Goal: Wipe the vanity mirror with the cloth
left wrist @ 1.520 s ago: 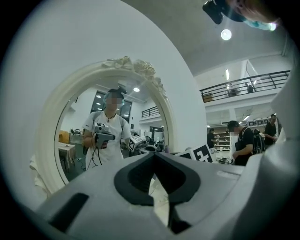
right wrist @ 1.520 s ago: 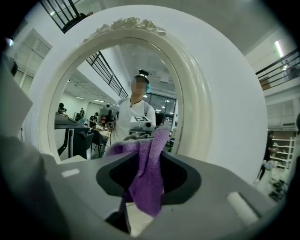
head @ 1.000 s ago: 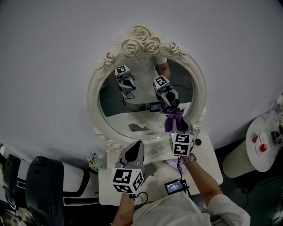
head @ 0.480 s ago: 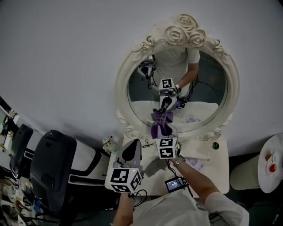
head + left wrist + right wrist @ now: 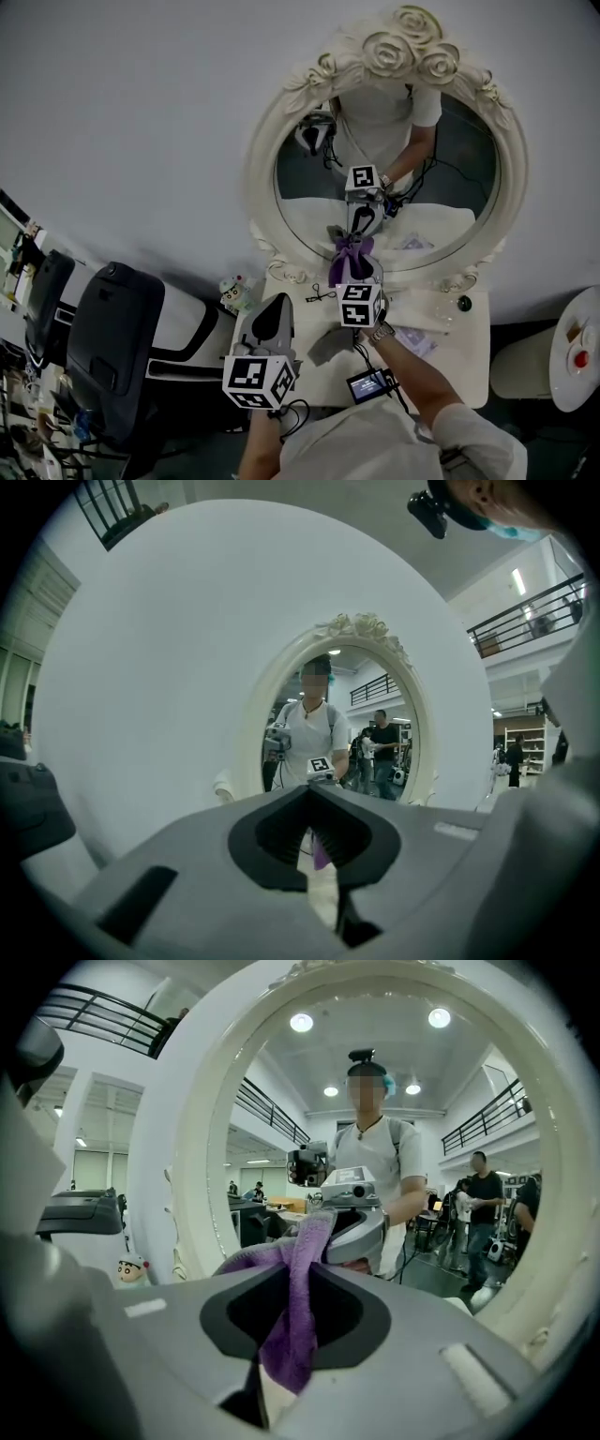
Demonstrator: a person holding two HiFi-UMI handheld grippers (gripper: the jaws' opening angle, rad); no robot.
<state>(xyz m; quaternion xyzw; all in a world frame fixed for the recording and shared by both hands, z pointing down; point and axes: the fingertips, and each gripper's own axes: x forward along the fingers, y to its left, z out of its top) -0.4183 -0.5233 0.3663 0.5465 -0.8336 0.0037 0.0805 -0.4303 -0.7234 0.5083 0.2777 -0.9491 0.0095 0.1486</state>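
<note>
The right gripper [image 5: 357, 277] is pinching the purple cloth [image 5: 352, 255] between its jaws, with a loose bunch ahead of the tips so that fabric, not plastic, is meeting the glass. The cloth is lying against the lower part of the vanity mirror [image 5: 450, 178] (contact appears made; pressure cannot be judged). The left gripper [image 5: 278, 305] is hovering over the counter [image 5: 464, 361], jaws pressed together on nothing, apparently held clear of the wiping path.

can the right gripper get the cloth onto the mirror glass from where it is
Probably yes. The right gripper is shut on the purple cloth, which hangs at the lower glass of the vanity mirror with nothing between them. The left gripper sits lower and leftward, out of the way.
</note>
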